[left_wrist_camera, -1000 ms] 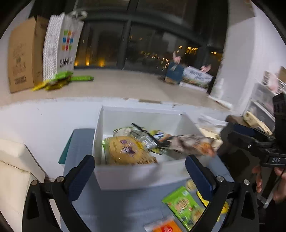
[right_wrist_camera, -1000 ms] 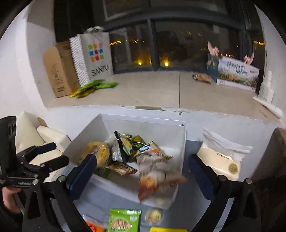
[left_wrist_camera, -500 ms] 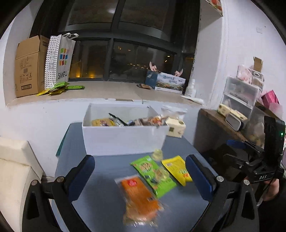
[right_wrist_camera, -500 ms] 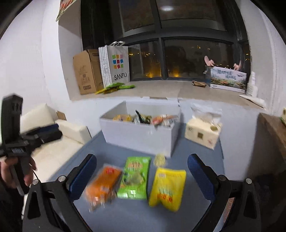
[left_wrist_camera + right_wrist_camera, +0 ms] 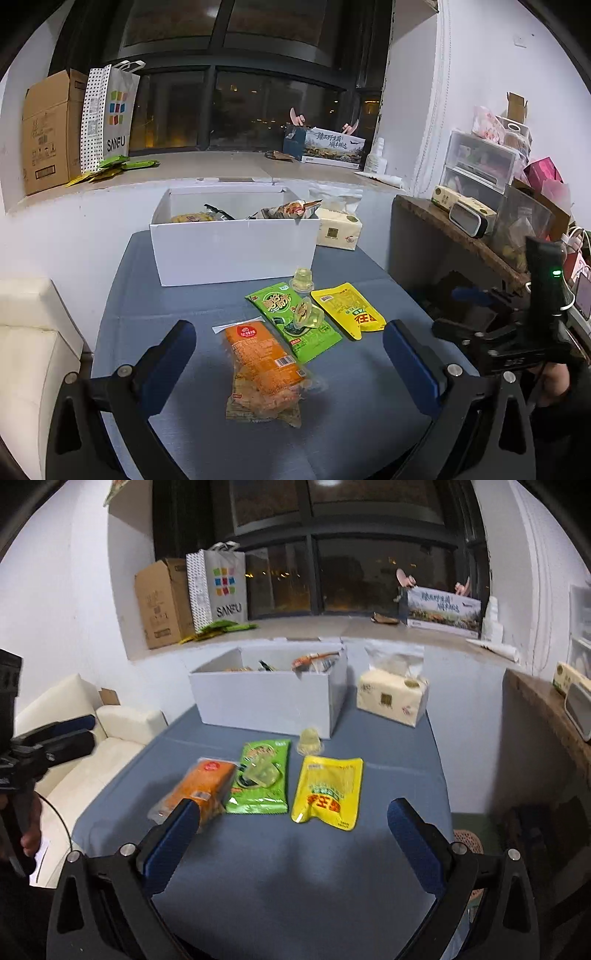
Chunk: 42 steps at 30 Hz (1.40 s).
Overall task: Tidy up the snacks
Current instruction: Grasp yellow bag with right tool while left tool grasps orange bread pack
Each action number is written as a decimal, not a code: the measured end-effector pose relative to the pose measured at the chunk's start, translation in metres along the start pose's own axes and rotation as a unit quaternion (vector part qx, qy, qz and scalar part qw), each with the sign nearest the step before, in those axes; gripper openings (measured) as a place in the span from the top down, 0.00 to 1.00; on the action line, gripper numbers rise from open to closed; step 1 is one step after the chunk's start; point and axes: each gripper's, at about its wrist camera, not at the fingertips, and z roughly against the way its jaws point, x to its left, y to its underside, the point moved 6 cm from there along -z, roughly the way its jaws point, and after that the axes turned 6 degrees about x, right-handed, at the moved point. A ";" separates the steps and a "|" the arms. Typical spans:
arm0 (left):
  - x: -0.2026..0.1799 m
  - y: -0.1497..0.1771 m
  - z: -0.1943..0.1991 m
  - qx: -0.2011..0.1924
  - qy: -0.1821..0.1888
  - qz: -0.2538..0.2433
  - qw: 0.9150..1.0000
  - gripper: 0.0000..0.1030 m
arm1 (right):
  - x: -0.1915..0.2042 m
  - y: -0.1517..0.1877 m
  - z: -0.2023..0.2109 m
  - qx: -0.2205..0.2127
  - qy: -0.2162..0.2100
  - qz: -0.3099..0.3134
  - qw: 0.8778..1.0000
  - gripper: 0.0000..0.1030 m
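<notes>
The left gripper [image 5: 284, 354] hangs wide open and empty above the near end of the desk [image 5: 351, 435], and the right gripper [image 5: 291, 834] is likewise spread with nothing between its blue pads. A second ago both were close over the white box [image 5: 236, 251], looking down into its pile of packets; now they have drawn back and up, so the whole desk shows in both wrist views. That suggests one drop-off is finished and the next pick is being sized up.

Still loose on the desk, in front of the box, lie an orange packet [image 5: 262, 365], a green packet [image 5: 291, 321] beside it with a clear jelly cup [image 5: 306, 317] resting on top, a yellow pouch [image 5: 351, 310] to the right, and a second jelly cup [image 5: 303, 278] near the box's front wall. The orange packet sits squarely between the left gripper's fingers and looks the likeliest next target. The yellow pouch lies nearer the right gripper. A tissue pack [image 5: 393, 698] stands beside the box, apart from the snacks.
</notes>
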 end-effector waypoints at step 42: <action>-0.001 0.015 -0.016 0.041 -0.011 -0.016 0.999 0.00 | -0.053 -0.007 -0.175 0.158 0.058 -0.008 0.986 0.54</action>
